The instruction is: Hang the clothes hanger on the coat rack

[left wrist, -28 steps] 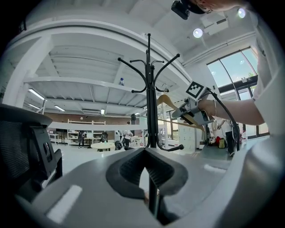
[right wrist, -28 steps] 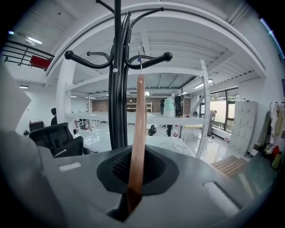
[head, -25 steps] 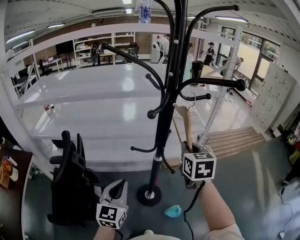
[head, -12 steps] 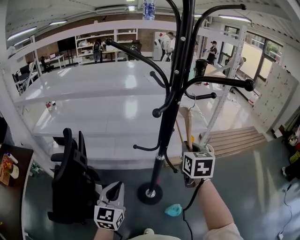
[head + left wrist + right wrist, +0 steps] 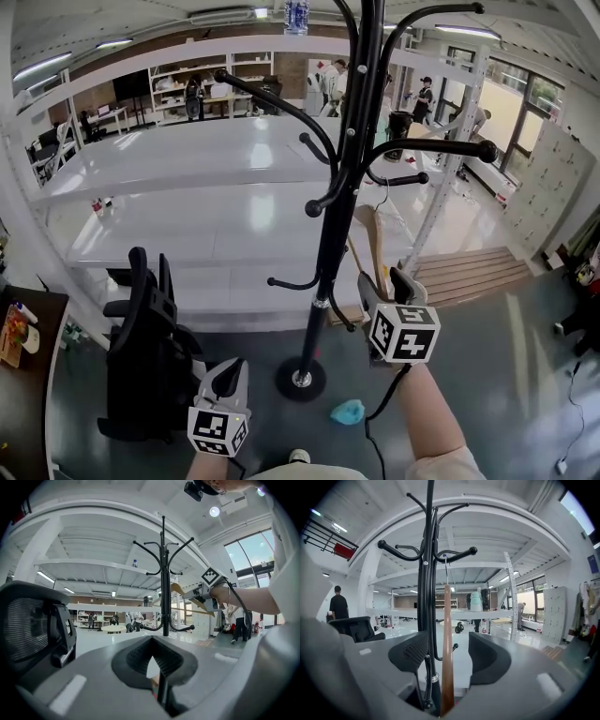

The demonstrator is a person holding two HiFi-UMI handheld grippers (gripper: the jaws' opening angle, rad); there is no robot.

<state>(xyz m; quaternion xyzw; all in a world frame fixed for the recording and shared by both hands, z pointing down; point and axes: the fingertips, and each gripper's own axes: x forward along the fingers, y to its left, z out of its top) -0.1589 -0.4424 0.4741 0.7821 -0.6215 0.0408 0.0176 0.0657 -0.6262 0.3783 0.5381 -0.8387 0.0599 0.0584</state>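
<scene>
A black coat rack with curved arms stands right in front of me. The wooden hanger sits upright beside its pole, wire hook up at a short ball-tipped arm; I cannot tell whether the hook rests on it. My right gripper is at the hanger's lower end, jaws apart. In the right gripper view the hanger runs edge-on between the pads with a gap on each side. My left gripper hangs low, left of the rack's base, shut on nothing.
A black office chair stands at the left near my left gripper. White shelving spans behind the rack. A blue scrap lies on the floor by the round base. Wooden steps are at the right.
My right gripper has stayed at the hanger's end beside the pole, and its jaws look more spread now. The left gripper has barely moved.
</scene>
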